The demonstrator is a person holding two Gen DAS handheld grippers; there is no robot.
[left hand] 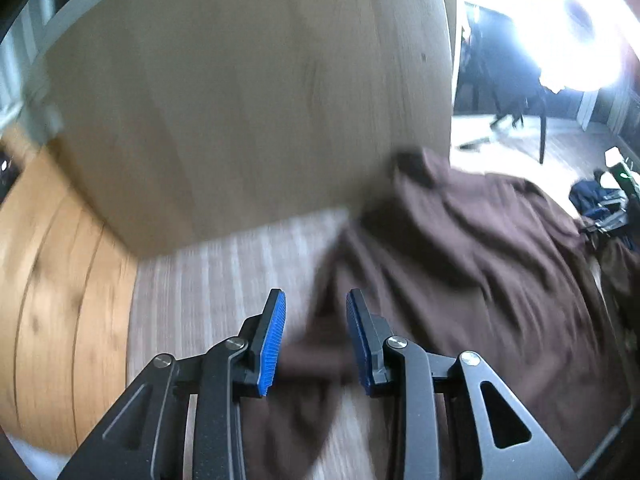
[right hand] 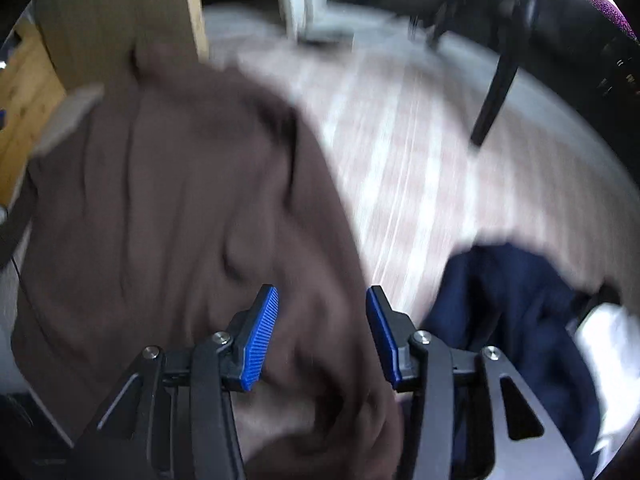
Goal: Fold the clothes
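Note:
A brown garment (left hand: 460,264) lies crumpled on a pale striped surface (left hand: 224,264), filling the right half of the left wrist view. My left gripper (left hand: 316,300) is open over the garment's left edge, and a strip of brown cloth runs between the jaws lower down. In the right wrist view the same brown garment (right hand: 180,208) covers the left and centre. My right gripper (right hand: 322,294) stands open above its right edge, with nothing pinched. Both views are blurred by motion.
A dark blue garment (right hand: 516,320) lies to the right of the right gripper, with something white (right hand: 608,344) beside it. A wooden panel (left hand: 240,92) rises behind the brown garment. Dark chair legs (right hand: 496,92) stand on the far floor.

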